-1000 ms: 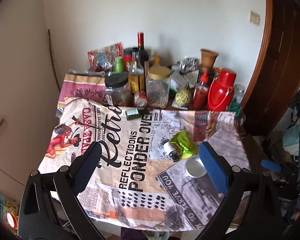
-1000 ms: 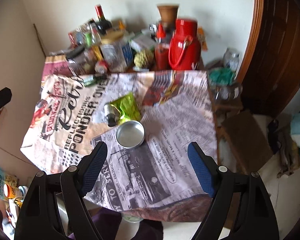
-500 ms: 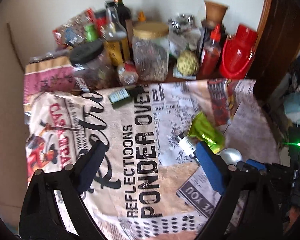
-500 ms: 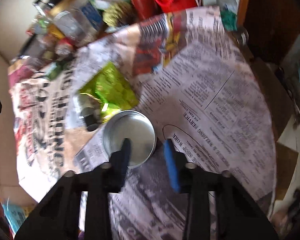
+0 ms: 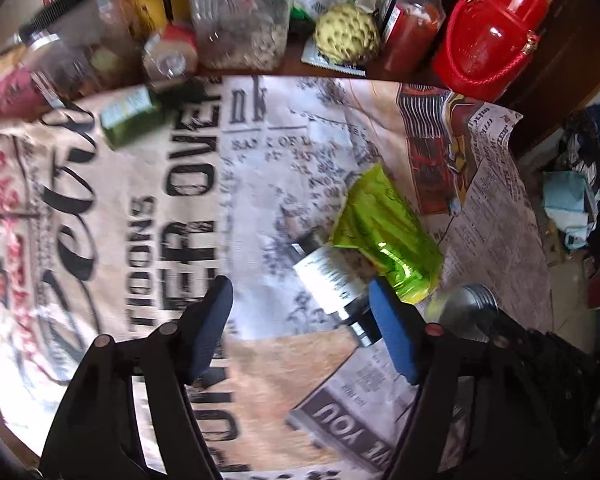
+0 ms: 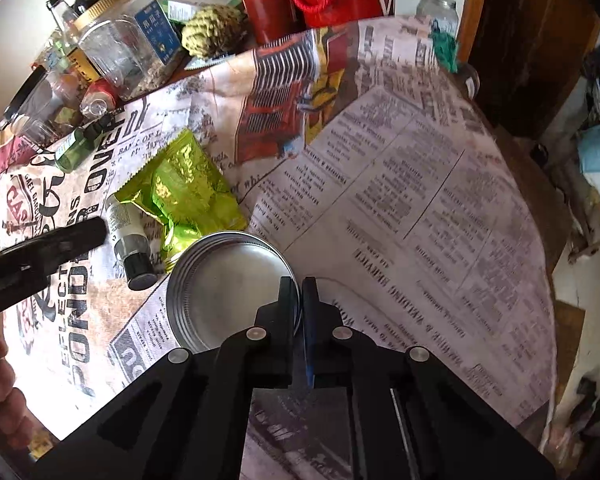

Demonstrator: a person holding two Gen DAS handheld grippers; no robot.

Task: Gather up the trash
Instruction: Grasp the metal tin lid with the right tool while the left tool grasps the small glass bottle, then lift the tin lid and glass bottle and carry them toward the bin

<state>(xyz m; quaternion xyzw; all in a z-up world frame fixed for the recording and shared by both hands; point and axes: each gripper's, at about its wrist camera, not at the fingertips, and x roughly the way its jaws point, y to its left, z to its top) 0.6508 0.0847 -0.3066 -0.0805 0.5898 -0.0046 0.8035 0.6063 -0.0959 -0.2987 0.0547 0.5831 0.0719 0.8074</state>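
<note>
On the newspaper-print tablecloth (image 6: pixel 400 200) lie a round metal tin (image 6: pixel 228 284), a crumpled green foil wrapper (image 6: pixel 184 196) and a small white bottle with a black cap (image 6: pixel 126 236). My right gripper (image 6: pixel 299 300) is shut on the tin's near rim, one pad inside and one outside. My left gripper (image 5: pixel 300 320) points down over the small white bottle (image 5: pixel 328 280). Its jaws are closing with the bottle between them and the pads clear of it. The green wrapper (image 5: pixel 384 240) and the tin (image 5: pixel 468 304) lie just right of its right finger. One left finger (image 6: pixel 72 238) shows beside the bottle.
A small green bottle (image 5: pixel 128 118) lies near the back. Behind it stand clear jars (image 5: pixel 240 16), a red sauce bottle (image 5: pixel 416 20), a custard apple (image 5: pixel 346 32) and a red flask (image 5: pixel 492 36). The table's right edge drops to a cluttered floor (image 6: pixel 588 240). A hand (image 6: pixel 4 380) shows lower left.
Both grippers have come down close to the table. The right jaws went from wide to shut on the tin's rim. The left jaws narrowed around the white bottle.
</note>
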